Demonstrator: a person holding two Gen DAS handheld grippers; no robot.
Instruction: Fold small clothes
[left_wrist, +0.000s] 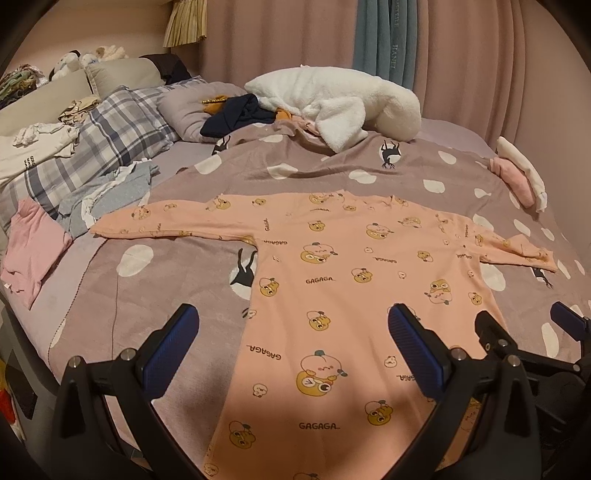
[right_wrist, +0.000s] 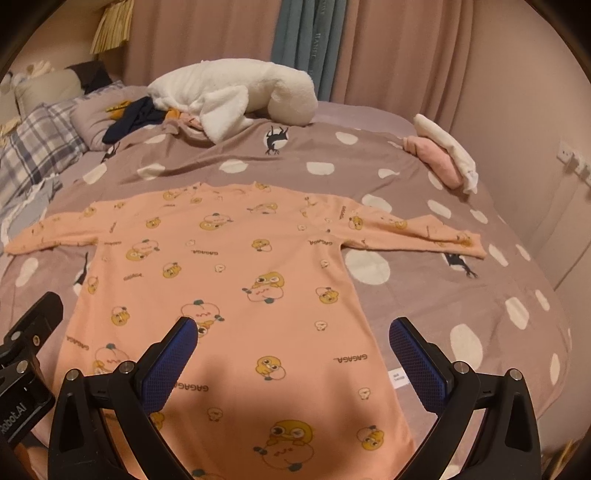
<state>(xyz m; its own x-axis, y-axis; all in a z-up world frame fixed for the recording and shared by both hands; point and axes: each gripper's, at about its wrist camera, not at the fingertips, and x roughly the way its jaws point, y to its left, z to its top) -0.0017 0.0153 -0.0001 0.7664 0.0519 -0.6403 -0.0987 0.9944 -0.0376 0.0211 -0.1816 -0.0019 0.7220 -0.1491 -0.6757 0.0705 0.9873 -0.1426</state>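
- A bedroom with pink curtains (left_wrist: 480, 66) and a teal curtain panel (left_wrist: 380, 40) behind a bed (left_wrist: 388, 162) covered in a mauve spread with white blobs and black animal figures.
- A peach long-sleeved top (left_wrist: 332, 280) printed with yellow cartoon figures and "GAGAGA" lies flat in the middle of the bed, both sleeves spread out sideways, neckline toward the curtains and hem toward the cameras.
- A white plush toy (left_wrist: 332, 103) rests at the far side of the bed, with a dark navy garment (left_wrist: 240, 114) just beside it on a grey pillow (left_wrist: 184, 107).
- A plaid pillow (left_wrist: 110, 133), a grey-blue garment (left_wrist: 107, 195) and a pink garment (left_wrist: 29, 251) sit along the left edge.
- A folded pink-and-white stack (right_wrist: 447, 158) lies near the far right corner.
- The left tool (left_wrist: 293, 332) hovers over the lower left part of the top, its blue-padded fingers spread wide and holding nothing.
- The right tool (right_wrist: 291, 336) hovers over the lower right part of the top, likewise wide open and empty; a small white label (right_wrist: 399, 378) shows at the hem's side edge by its right finger.
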